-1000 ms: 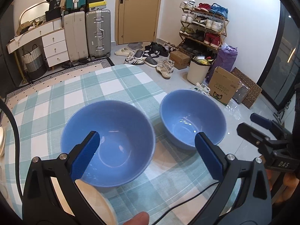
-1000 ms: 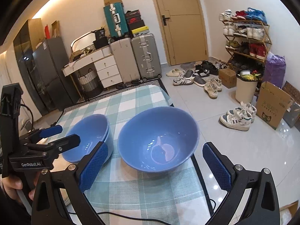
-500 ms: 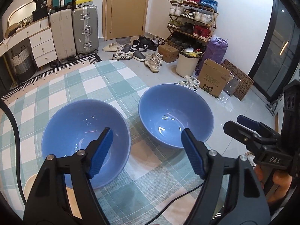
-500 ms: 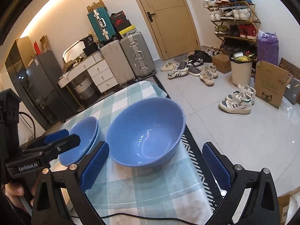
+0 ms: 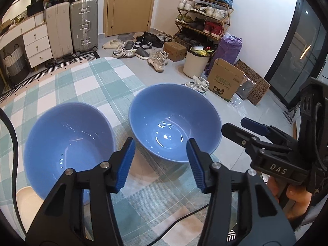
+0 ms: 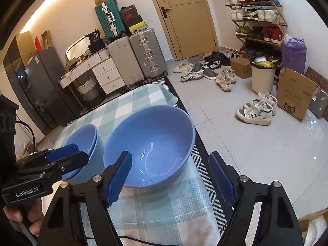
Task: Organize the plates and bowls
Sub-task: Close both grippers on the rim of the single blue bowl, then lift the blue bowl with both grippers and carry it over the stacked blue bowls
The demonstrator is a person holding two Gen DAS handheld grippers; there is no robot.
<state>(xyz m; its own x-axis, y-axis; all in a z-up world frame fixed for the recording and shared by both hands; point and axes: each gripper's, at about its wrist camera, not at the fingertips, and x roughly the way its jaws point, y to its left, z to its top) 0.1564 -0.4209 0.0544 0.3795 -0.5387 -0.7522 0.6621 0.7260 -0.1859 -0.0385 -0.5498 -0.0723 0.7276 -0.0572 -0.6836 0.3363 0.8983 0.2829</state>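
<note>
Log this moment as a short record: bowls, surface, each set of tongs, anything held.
bowls: two blue ones, a left bowl and a right bowl, side by side, upright, empty
surface: checked tablecloth
left tongs: jaws have just been closing, nothing gripped, right bowl's near rim ahead of the gap
right tongs: jaws have just been closing, still wide, nothing gripped, near the right bowl
held: nothing
plate: cream rim partly under the left bowl
</note>
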